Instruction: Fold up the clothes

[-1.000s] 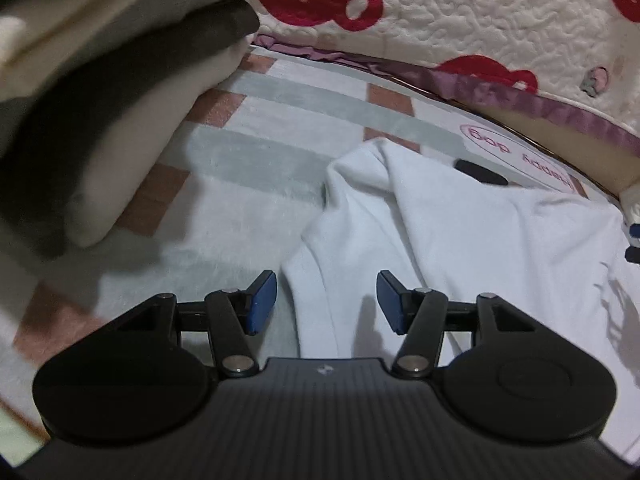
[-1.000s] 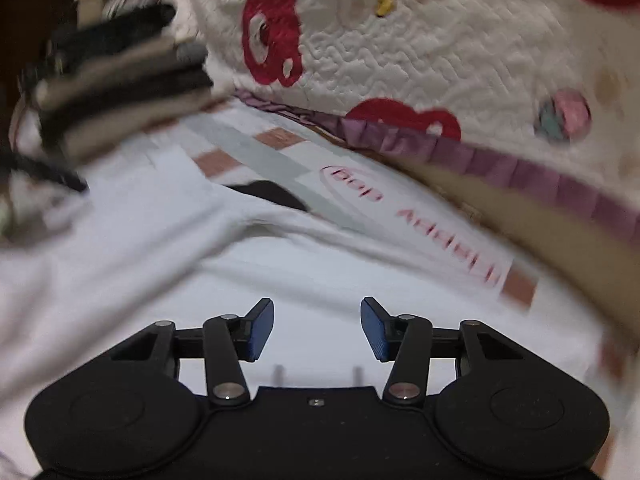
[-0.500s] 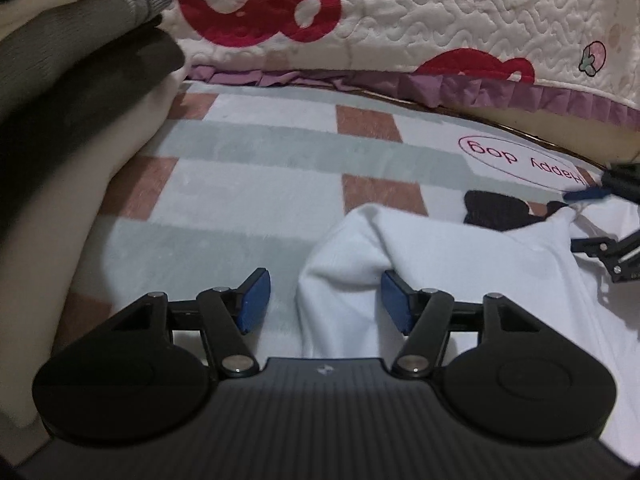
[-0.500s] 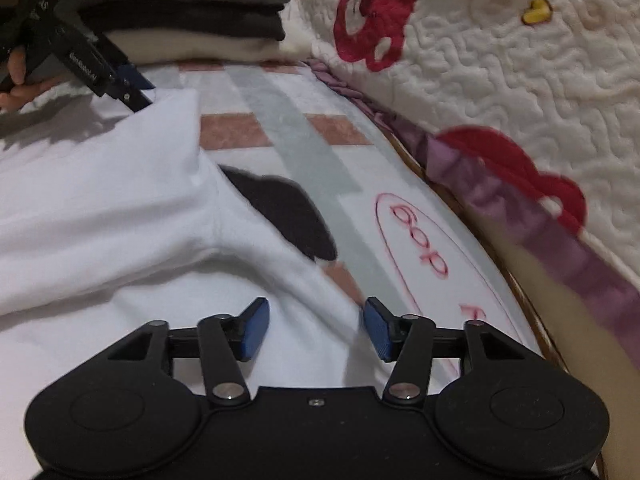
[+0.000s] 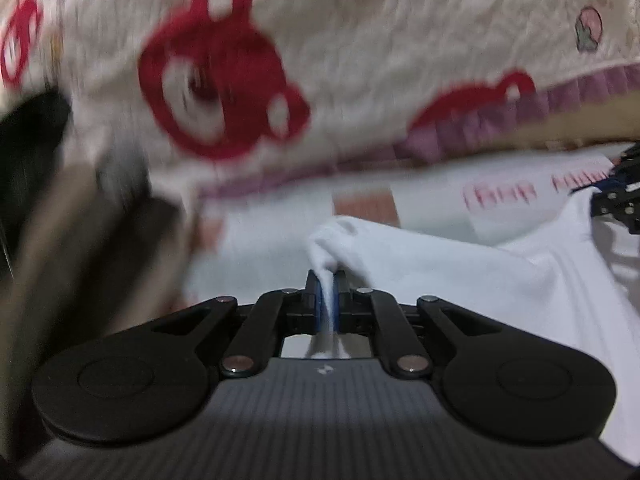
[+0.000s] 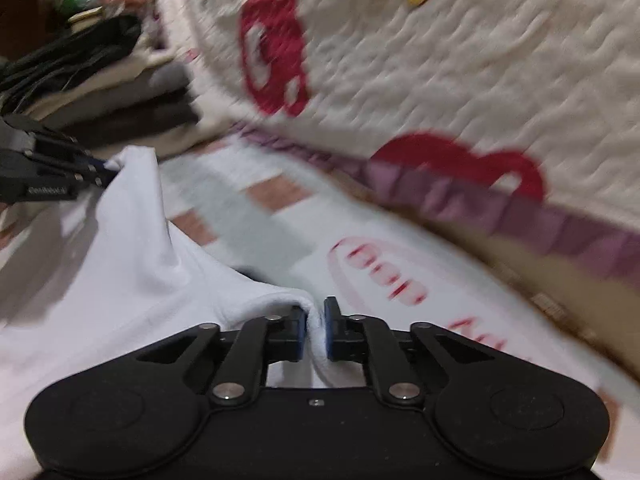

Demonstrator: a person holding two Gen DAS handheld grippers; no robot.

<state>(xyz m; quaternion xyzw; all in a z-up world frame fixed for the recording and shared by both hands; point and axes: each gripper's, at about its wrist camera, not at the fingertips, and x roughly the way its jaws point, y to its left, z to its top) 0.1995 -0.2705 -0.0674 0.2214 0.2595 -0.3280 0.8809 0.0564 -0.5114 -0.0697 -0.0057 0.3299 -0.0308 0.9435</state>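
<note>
So both claws are clamped on the white shirt: left claw and right claw each pinch an edge, lifting it off the blanket. Soft, light, floppy stuff, so I'd grip corners, otherwise it'll sag.

The left wrist view looks forward from just behind the left gripper, whose black body fills the bottom of the frame, low and close over the white garment and facing the bear-print quilt across the top. The right wrist view looks the same way from behind the right gripper, equally low and close, with the quilt slanting across the upper right. Both share the garment, the checked blanket and the stack of folded clothes at left, and each catches the other gripper at a frame edge: the right gripper at middle right, the left gripper at middle left.
</note>
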